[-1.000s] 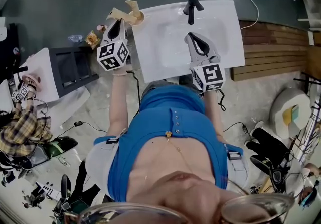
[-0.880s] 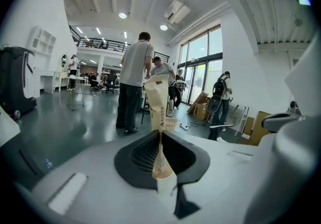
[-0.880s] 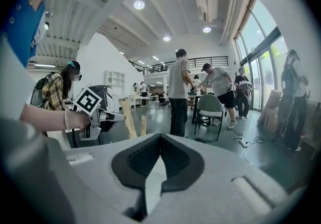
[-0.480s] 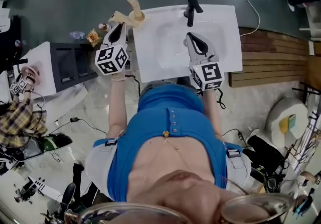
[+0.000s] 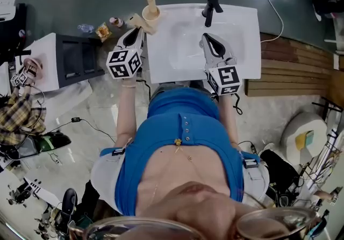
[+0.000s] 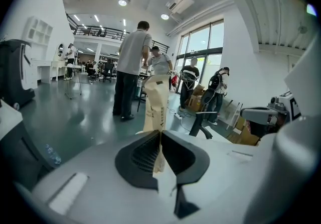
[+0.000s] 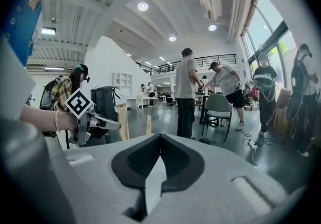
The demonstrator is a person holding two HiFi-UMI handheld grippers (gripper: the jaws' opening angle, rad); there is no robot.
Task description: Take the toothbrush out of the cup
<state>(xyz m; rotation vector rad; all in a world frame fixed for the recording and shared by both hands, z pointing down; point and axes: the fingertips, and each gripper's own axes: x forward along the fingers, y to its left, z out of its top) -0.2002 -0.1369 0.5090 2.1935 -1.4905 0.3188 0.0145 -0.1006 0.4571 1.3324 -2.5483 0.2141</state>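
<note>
A tan cup [image 5: 151,15] stands on the sink's [image 5: 236,45] back left corner with a tan paper packet [image 5: 149,1] upright in it. My left gripper [image 5: 137,30] points at the cup from the left. A second tan toothbrush packet [image 5: 135,20] is between its jaws, which have just been closing. In the left gripper view the pads [image 6: 145,152] pinch that tall packet [image 6: 156,102]. My right gripper [image 5: 208,40] hovers over the basin, shut and empty [image 7: 159,140]. From the right gripper view the left gripper [image 7: 108,125] and both packets [image 7: 123,121] show.
A black faucet [image 5: 210,7] rises at the sink's back. A black shelf unit [image 5: 75,61] and a white table [image 5: 48,61] stand left of the sink. Wooden planks [image 5: 290,66] lie to its right. Another person [image 5: 16,115] stands at far left.
The left gripper has swung from pointing straight ahead to pointing up and right at the cup, with the tan packet still at its tips. The right gripper has stayed over the basin.
</note>
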